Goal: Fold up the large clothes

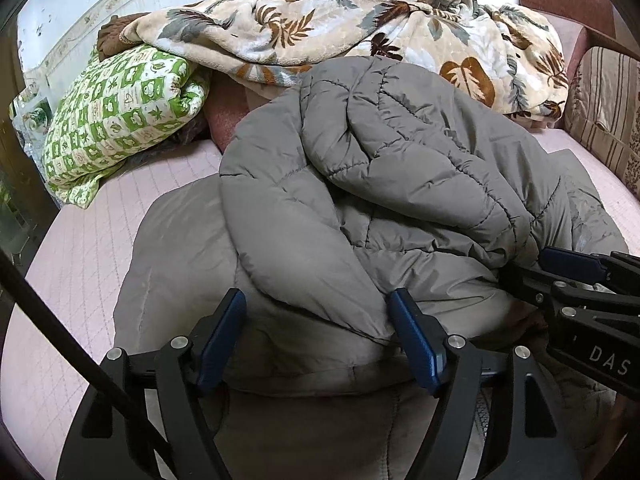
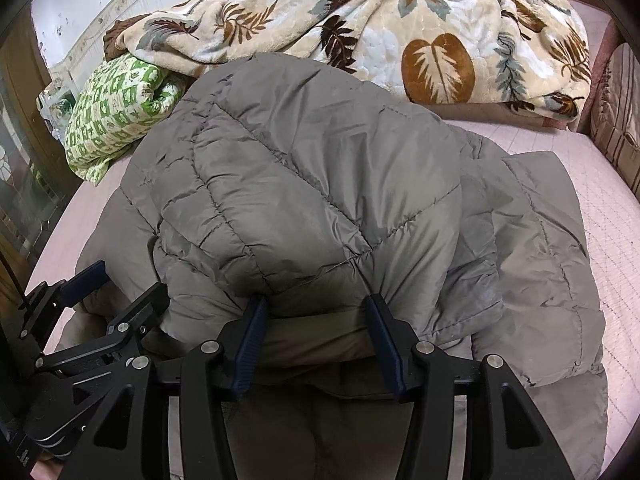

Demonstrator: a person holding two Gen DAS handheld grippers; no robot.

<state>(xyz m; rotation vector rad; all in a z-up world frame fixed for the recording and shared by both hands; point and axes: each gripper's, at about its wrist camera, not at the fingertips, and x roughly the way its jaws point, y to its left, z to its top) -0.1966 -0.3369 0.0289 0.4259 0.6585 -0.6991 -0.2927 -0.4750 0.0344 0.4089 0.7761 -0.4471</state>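
1. A grey quilted puffer jacket (image 1: 360, 184) lies bunched on the pink quilted mattress (image 1: 80, 248), near its front edge — one padded layer is folded over the rest.
2. The left gripper (image 1: 318, 312) has its blue pads spread wide; a thick fold of the jacket sits between them, the right pad touches the fabric, the left pad stands clear.
3. The right gripper (image 2: 314, 312) is clamped on a bulky fold of the jacket — both pads press into it.
4. The two grippers sit side by side at the jacket's near edge.
5. Toward the mattress's far edge lie a leaf-print blanket (image 2: 360, 32) and, at the far left corner, a green patterned pillow (image 1: 120, 112).
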